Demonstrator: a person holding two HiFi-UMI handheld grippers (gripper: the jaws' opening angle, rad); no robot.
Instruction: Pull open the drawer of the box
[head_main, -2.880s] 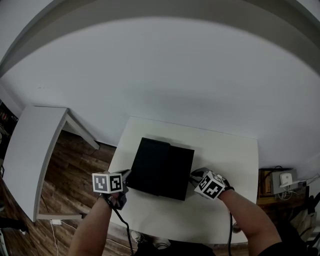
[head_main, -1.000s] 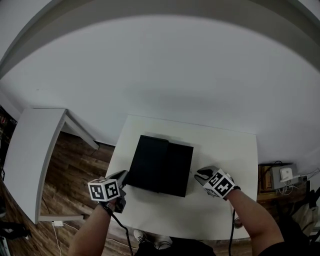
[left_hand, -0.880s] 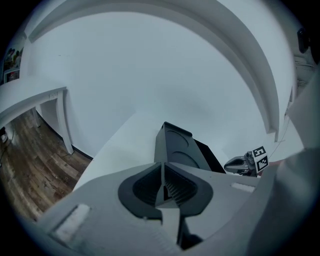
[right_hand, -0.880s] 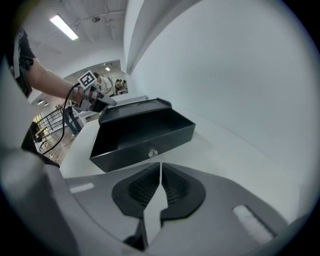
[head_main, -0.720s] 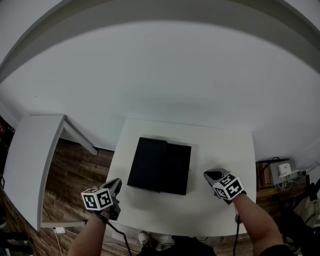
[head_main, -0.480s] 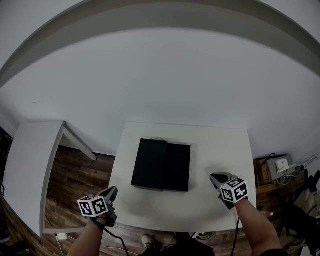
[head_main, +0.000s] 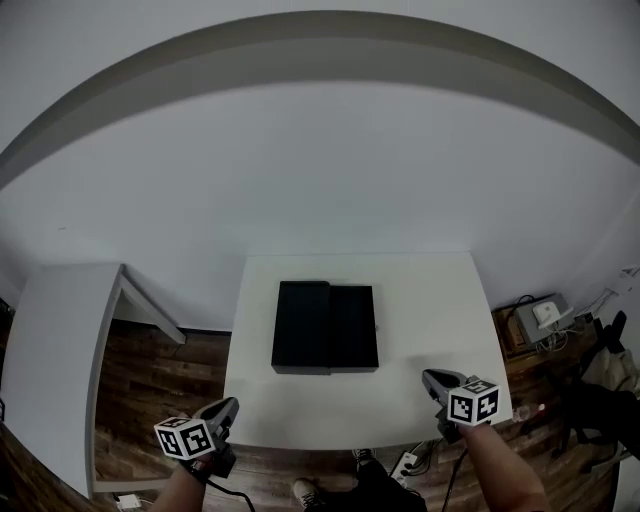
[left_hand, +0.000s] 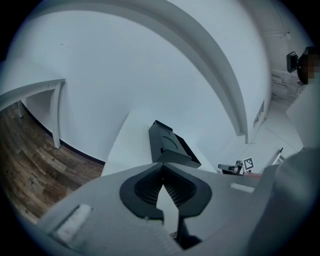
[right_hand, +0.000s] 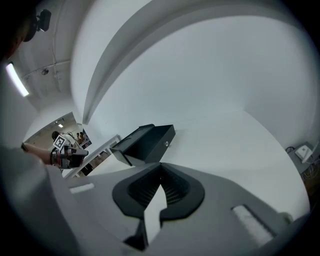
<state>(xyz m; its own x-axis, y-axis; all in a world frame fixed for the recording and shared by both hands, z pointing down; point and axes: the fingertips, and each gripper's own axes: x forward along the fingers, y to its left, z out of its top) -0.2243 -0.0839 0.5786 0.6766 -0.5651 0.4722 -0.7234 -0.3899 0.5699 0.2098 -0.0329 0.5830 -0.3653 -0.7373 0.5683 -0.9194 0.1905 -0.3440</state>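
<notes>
The black box (head_main: 301, 326) lies in the middle of the white table (head_main: 420, 300), with its drawer (head_main: 356, 327) slid out to the right. The drawer's small knob (right_hand: 166, 144) shows in the right gripper view. My left gripper (head_main: 226, 406) hangs off the table's near left corner, shut and empty; its jaws meet at the tips (left_hand: 161, 168). My right gripper (head_main: 431, 378) is over the near right part of the table, also shut with nothing between its jaws (right_hand: 161, 168). Both are well away from the box (left_hand: 168, 148).
A second white table (head_main: 55, 330) stands to the left over a wooden floor (head_main: 160, 380). A grey device with cables (head_main: 535, 318) sits on the floor at the right. A plain white wall rises behind the table.
Both grippers have drawn back from the sides of the box toward the table's near edge, the left going off the corner. The box stays where it was.
</notes>
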